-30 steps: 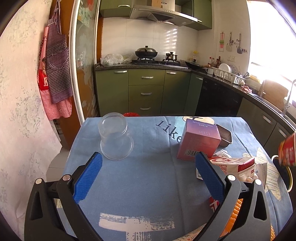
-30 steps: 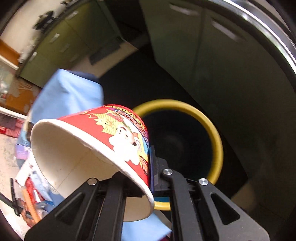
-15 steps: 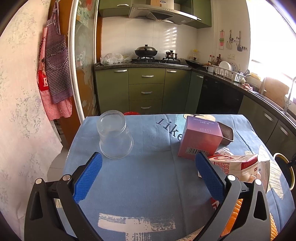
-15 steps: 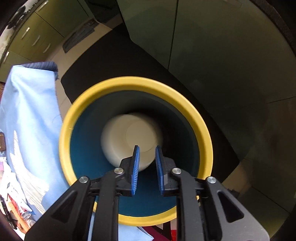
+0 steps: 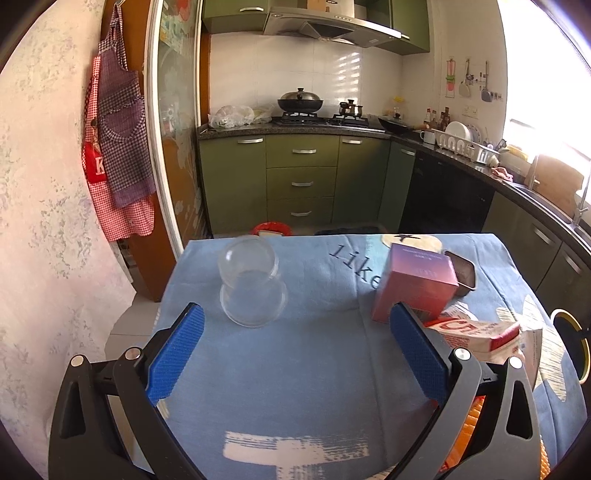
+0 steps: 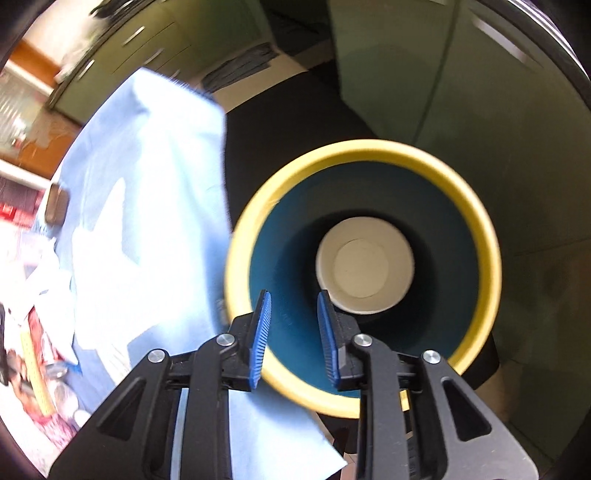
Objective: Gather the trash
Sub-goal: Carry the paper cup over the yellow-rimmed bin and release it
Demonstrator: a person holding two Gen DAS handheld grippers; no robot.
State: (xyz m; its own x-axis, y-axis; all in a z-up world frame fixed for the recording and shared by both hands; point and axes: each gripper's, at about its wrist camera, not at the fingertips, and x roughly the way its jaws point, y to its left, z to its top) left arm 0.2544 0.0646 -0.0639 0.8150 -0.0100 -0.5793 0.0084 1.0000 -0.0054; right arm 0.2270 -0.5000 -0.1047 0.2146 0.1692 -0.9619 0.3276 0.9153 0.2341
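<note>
Right gripper over yellow-rimmed bin, jaws just parting, nothing between them. Paper cup sits upright at bin bottom. Left gripper wide, empty. Next, clear rim before swinging toward table's right edge, where milk carton lies.

Place: a home kitchen.
Cabinets: green units with metal handles under a dark counter.
Cooking: a lidded wok on a gas hob, range hood above, white tiled wall.
Washing-up: dish rack with plates beside a bright window.
Household signs: checked aprons hanging by the door; a table under a blue cloth.
</note>
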